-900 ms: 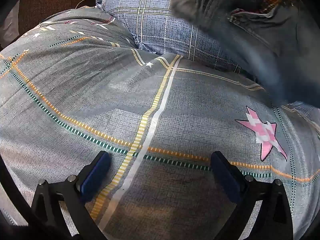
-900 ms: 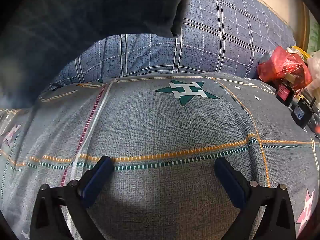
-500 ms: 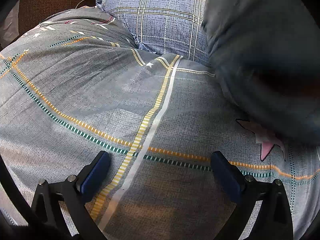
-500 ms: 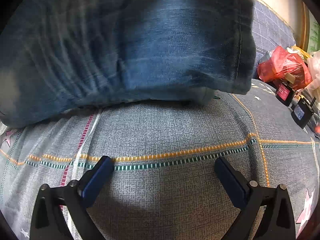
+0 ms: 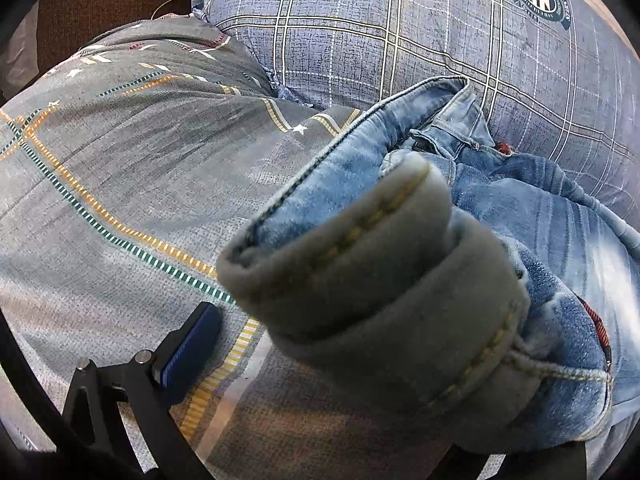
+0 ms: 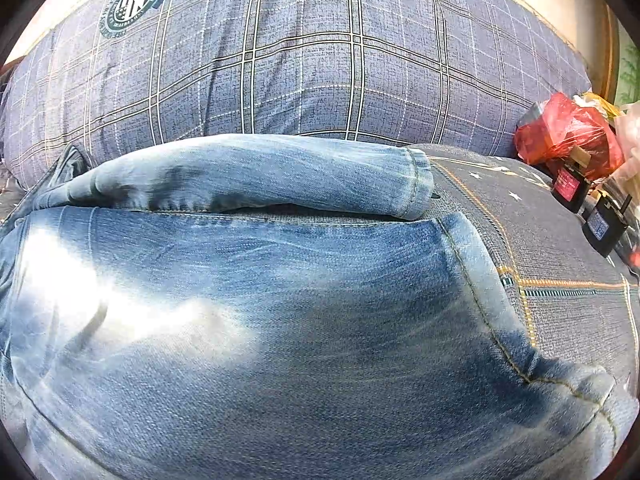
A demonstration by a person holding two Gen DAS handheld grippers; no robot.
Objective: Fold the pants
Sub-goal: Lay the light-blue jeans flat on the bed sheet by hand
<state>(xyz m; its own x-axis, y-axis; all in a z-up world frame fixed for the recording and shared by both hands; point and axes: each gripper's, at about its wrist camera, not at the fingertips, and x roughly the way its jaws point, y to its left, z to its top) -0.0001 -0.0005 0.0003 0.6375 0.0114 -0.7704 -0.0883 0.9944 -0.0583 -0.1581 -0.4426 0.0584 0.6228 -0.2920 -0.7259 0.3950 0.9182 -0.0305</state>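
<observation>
A pair of light blue jeans (image 6: 256,300) has landed on the grey patterned bed cover (image 5: 120,184). In the right wrist view two legs lie side by side with their hems at the right, and the near leg covers my right gripper's fingers completely. In the left wrist view the waistband (image 5: 380,280) is bunched close to the lens and hides the right finger. The left finger (image 5: 192,348) with its blue pad shows, wide of the cloth and touching nothing.
A large blue plaid pillow (image 6: 320,60) lies along the far side of the bed behind the jeans. A red plastic bag (image 6: 568,132) and small dark boxes (image 6: 600,224) sit at the right edge of the bed.
The jeans dropped from above into view and came to rest on the bed, over both grippers' fingers. The grippers themselves stayed in place.
</observation>
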